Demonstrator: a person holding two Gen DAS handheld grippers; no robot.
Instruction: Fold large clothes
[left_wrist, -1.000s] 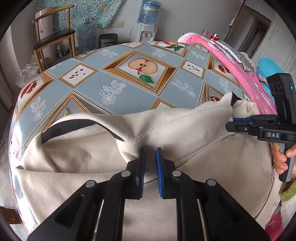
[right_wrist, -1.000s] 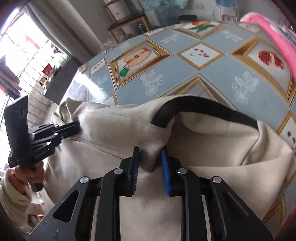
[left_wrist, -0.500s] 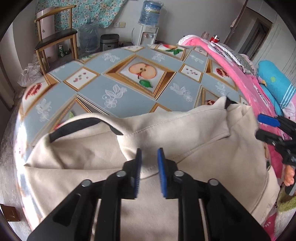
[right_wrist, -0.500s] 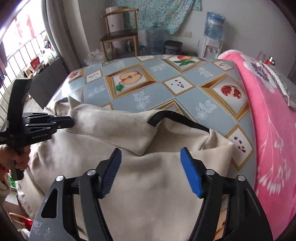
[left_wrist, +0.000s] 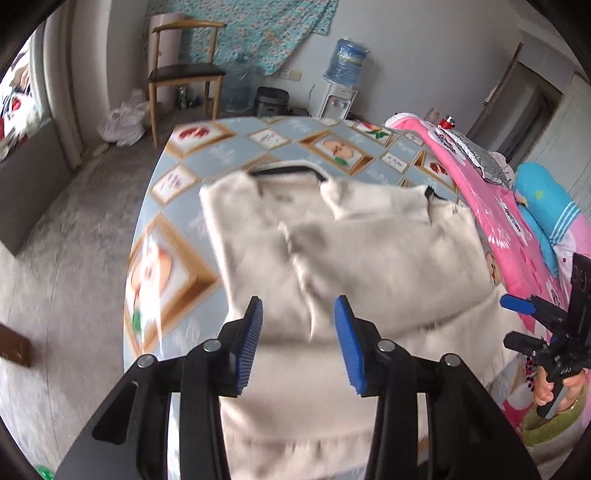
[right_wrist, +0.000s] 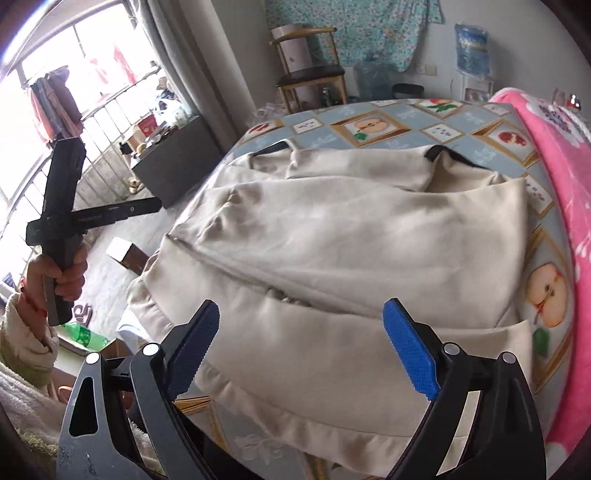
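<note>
A large cream sweatshirt (left_wrist: 376, 258) (right_wrist: 351, 240) with dark trim lies on the fruit-patterned table, its upper part folded over the lower part. My left gripper (left_wrist: 300, 334) hovers above the near edge of the cloth. Its jaws are opening, with nothing between the blue pads. In the right wrist view a hand holds the left gripper (right_wrist: 155, 205) off the table's left side. My right gripper (right_wrist: 301, 334) hangs over the hem, its jaws wide and still opening, free of the fabric. The right gripper (left_wrist: 517, 320) also shows at the right edge of the left wrist view.
The table (left_wrist: 177, 236) (right_wrist: 546, 288) fills the middle, with a pink blanket (left_wrist: 491, 206) (right_wrist: 554, 147) along its right side. A wooden chair (left_wrist: 184, 70) and a water dispenser (left_wrist: 340, 92) stand behind. A green bottle (right_wrist: 83, 334) lies on the floor at the left.
Both grippers have let go of the folded cloth, spread their jaws and drawn back and upward from the table. The sweatshirt now rests folded on the table.
</note>
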